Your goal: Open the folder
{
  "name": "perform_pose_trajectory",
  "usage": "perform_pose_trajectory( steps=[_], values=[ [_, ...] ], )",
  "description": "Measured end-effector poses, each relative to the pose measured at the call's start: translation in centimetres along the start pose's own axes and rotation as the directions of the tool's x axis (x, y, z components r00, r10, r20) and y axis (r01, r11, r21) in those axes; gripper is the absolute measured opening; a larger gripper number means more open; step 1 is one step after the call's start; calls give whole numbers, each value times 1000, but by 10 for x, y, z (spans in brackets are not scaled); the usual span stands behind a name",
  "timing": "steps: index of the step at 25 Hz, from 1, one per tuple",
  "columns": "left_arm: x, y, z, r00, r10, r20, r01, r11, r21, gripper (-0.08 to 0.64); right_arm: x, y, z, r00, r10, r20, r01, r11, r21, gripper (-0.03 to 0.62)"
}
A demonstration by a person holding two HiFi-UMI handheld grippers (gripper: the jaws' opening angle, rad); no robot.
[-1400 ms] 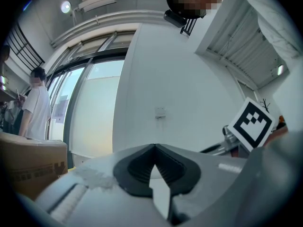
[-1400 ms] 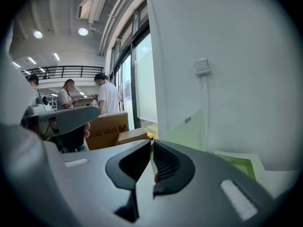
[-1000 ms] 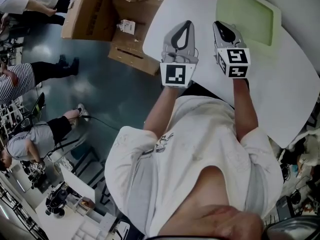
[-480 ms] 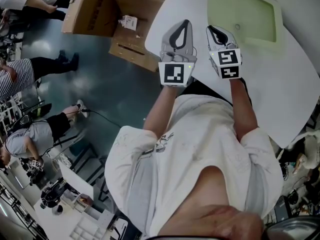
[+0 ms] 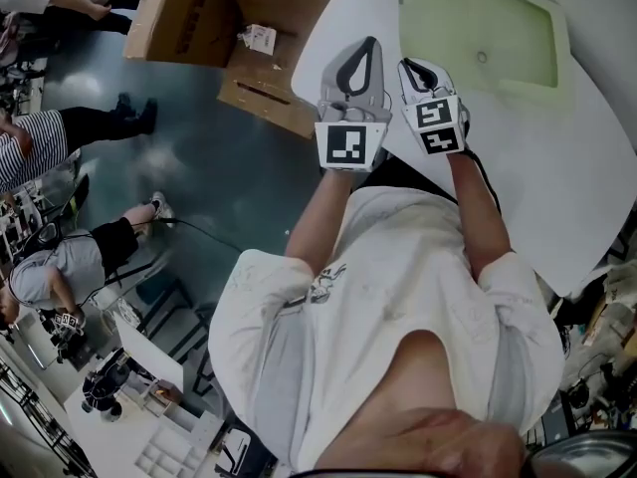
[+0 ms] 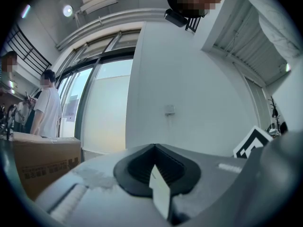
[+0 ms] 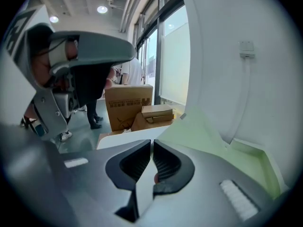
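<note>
A pale green folder (image 5: 478, 33) lies shut and flat on the white round table (image 5: 557, 167), at its far side. In the right gripper view the folder (image 7: 208, 136) stretches ahead and to the right of the jaws. My right gripper (image 5: 410, 66) is shut with nothing between its jaws and hovers at the folder's near left corner; I cannot tell if it touches. My left gripper (image 5: 370, 44) is beside it at the table's left edge, pointing level, shut and empty. In their own views the left gripper (image 6: 154, 146) and the right gripper (image 7: 152, 143) each show their tips together.
Brown cardboard boxes (image 5: 199, 18) stand on the floor left of the table, and a box (image 7: 128, 105) shows ahead in the right gripper view. Several people (image 5: 60, 147) stand on the dark floor at the left. A white wall (image 6: 189, 79) rises behind the table.
My right gripper has moved left and down, closer to the left gripper and to the folder's near left corner. The left gripper has hardly shifted. Both stay shut.
</note>
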State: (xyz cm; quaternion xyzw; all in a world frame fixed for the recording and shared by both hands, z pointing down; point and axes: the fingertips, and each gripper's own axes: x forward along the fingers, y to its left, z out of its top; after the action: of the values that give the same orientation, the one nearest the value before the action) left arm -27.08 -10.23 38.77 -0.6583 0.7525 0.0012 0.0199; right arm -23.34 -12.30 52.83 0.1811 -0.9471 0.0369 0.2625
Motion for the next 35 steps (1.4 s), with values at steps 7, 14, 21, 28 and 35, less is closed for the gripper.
perform_pose_trajectory(
  steps=[7,14,21,28,35],
  values=[
    [-10,4,-7,1000,16,-21,-16,1000,-5,-6,7,18,-25,998,26,-56,-28,999,-34,23],
    [-13,0,-11,1000,8,-22,-8,1000,3,-6,14,35,-55,991,32,-126,-45,994,-98,31],
    [-15,1,-13,999,9,-35,-9,1000,-1,-6,21,44,-88,975,56,-216,-79,992,-100,35],
    [-15,0,-14,999,6,-38,-5,1000,23,-6,27,50,-116,955,77,-286,-110,989,-101,40],
    [-16,1,-11,999,14,-37,-13,1000,20,-6,29,52,-139,924,102,-369,-141,987,-79,44]
  ],
)
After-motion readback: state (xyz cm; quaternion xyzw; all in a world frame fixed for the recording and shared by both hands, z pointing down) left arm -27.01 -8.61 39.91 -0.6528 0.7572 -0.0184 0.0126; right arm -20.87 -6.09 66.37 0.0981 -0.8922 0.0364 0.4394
